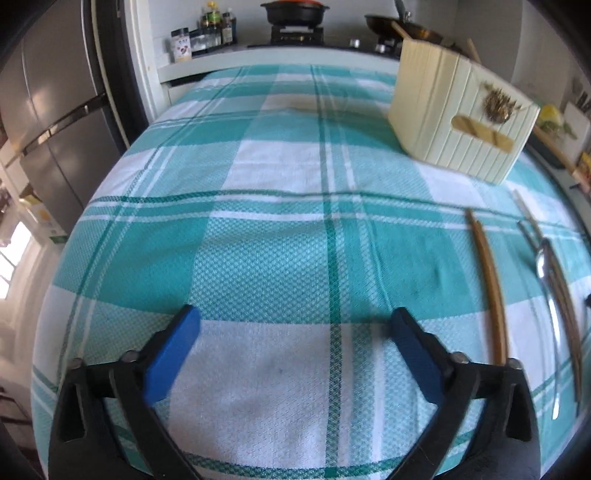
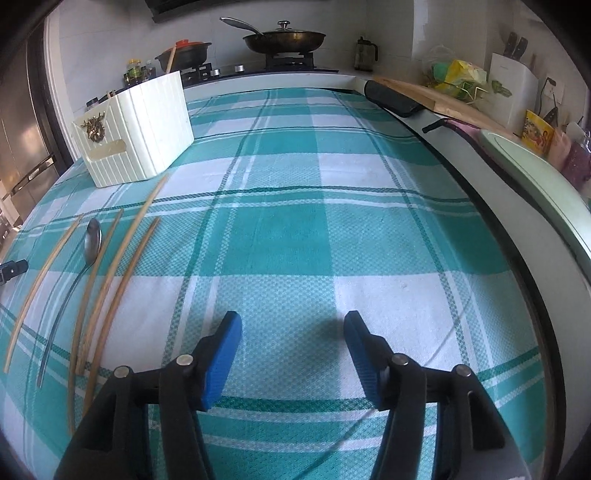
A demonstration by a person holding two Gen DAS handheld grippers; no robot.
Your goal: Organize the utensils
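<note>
A cream ribbed utensil box (image 1: 461, 122) stands on the teal checked cloth, at the far right in the left wrist view and the far left in the right wrist view (image 2: 136, 136). Several wooden chopsticks (image 2: 122, 280) and a metal spoon (image 2: 88, 247) lie loose on the cloth in front of the box. In the left wrist view the chopsticks (image 1: 491, 288) and spoon (image 1: 550, 295) lie at the right. My left gripper (image 1: 295, 325) is open and empty above the cloth, left of the utensils. My right gripper (image 2: 293, 328) is open and empty, right of them.
The cloth covers the table (image 2: 332, 229). Behind it runs a counter with a stove, a pan (image 2: 284, 37) and a pot (image 1: 295, 11), plus bottles. A fridge (image 1: 55, 122) stands at the left. A cutting board (image 2: 443, 99) and a pale tray (image 2: 535, 173) lie along the right edge.
</note>
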